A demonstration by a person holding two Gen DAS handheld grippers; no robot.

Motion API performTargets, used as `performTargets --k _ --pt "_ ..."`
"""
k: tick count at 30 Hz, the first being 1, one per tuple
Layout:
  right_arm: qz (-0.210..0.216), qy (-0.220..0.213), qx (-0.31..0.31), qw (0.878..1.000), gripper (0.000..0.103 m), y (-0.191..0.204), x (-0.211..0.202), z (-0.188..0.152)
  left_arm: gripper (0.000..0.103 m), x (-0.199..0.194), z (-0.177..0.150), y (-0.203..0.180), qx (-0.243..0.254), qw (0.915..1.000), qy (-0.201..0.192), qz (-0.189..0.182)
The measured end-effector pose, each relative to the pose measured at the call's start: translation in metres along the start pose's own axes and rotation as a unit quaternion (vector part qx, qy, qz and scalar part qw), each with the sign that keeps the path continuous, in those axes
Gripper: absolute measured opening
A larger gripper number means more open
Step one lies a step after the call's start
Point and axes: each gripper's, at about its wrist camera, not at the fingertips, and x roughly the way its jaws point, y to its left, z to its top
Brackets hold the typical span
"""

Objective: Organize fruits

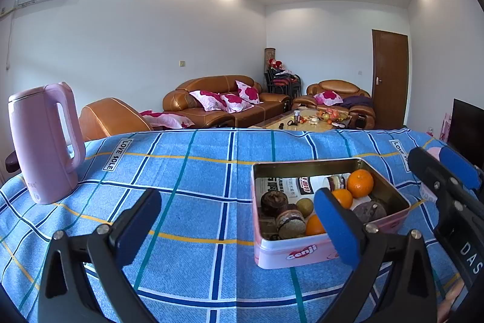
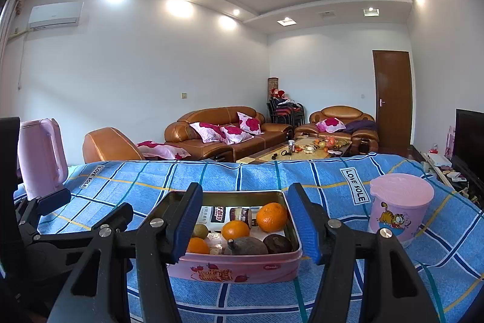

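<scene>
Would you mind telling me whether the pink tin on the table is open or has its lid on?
Open: the pink tin has no lid on, and the oranges inside show from above.

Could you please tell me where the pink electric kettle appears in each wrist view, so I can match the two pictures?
Left wrist view: the pink electric kettle stands upright at the left, on the blue checked tablecloth.
Right wrist view: the kettle is at the far left edge, partly hidden behind the left gripper.
Shared landmark: the pink rectangular tin of fruit lies to the kettle's right in both.
</scene>
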Motion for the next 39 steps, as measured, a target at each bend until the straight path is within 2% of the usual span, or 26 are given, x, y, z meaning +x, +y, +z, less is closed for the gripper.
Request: performTargets --k 30,39 --pt "-0.004 0.004 0.003 1.0 0.061 -0.0007 0.0013 -0.0006 0.103 0.0017 -0.0016 -0.0005 0.002 0.9999 0.006 0.015" --pt "-0.005 0.007 0.003 1.0 0.062 -0.0009 0.0016 -0.0021 0.103 0.0009 -0.0014 -0.0009 0.003 0.9999 0.005 0.008"
